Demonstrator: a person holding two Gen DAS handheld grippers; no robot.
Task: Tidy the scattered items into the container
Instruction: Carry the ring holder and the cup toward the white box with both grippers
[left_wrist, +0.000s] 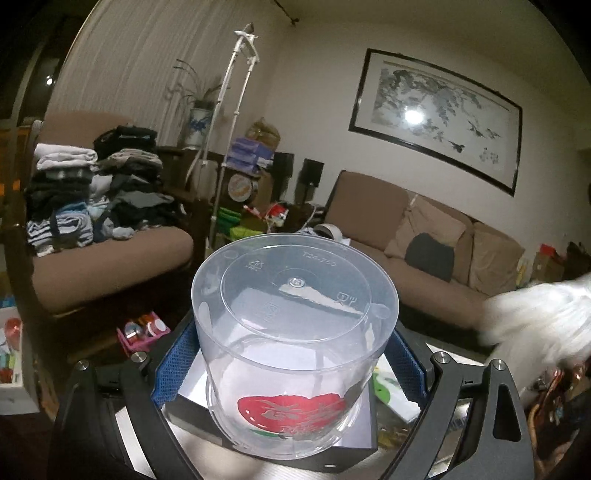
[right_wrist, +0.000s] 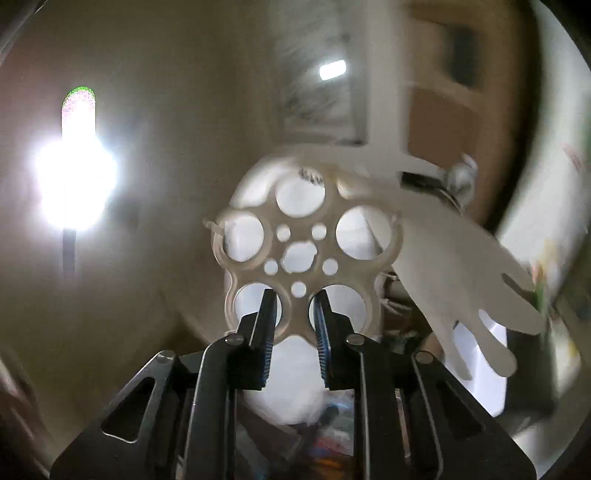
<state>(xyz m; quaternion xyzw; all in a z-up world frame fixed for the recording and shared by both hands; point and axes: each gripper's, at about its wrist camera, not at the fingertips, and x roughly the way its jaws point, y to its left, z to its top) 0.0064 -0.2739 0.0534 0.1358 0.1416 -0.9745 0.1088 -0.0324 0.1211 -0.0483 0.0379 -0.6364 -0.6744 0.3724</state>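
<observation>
Clear plastic container (left_wrist: 295, 321), red fruit print, base facing camera, clamped sideways in left gripper (left_wrist: 291, 354) above black box (left_wrist: 354, 439). Right gripper (right_wrist: 294, 314) pinches translucent perforated disc (right_wrist: 306, 254) by spoke, raised. Gloved hand (right_wrist: 461, 273) blurred beside.

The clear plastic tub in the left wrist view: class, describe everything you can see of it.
The clear plastic tub is round, see-through and straight-walled, with moulded recycling and food-safe marks on its flat base and a red printed label low on its wall. It lies tilted, base facing the camera and away from the gripper. The left gripper clamps it between blue-padded fingers on either side. A white box shows through it.
</observation>
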